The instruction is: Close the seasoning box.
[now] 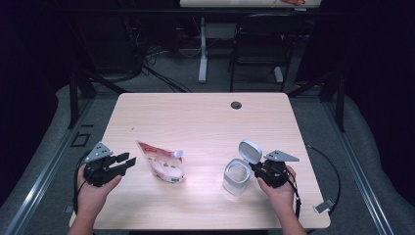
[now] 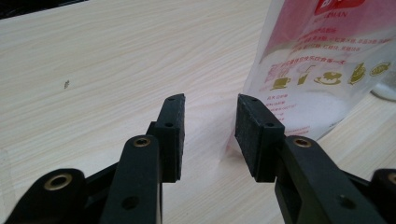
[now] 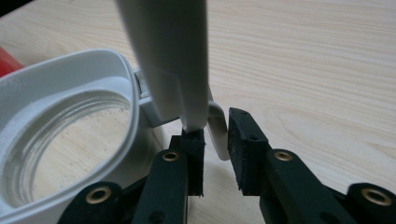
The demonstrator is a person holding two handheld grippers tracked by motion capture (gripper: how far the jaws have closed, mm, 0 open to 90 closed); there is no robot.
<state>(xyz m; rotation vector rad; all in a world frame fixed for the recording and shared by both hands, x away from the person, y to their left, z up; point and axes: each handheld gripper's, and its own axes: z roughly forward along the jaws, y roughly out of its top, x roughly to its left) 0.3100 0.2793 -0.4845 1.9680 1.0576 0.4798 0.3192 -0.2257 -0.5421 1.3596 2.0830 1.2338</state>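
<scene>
Work in hand: I seem to be getting ready to fill the jar from the pouch, judging by the open lid and the pouch close by.

Left gripper: my jaws stand apart with nothing between them, aimed at the pouch from its left side. In the left gripper view the pouch's edge sits just beyond my right-hand pad, near it but not clamped.

Pouch: it stands on the table, left of centre, clear plastic with red print and a white spout cap on top, white powder settled low inside. Upright like this, its side is offered to my jaws.

Right gripper: I rest at the jar's hinge side. In the right gripper view the flip lid rises between my pads and a white tab lies in the gap; whether I am truly pinching it, I cannot tell.

Jar: clear, on the table right of centre, mouth open and apparently empty, well apart from the pouch.
</scene>
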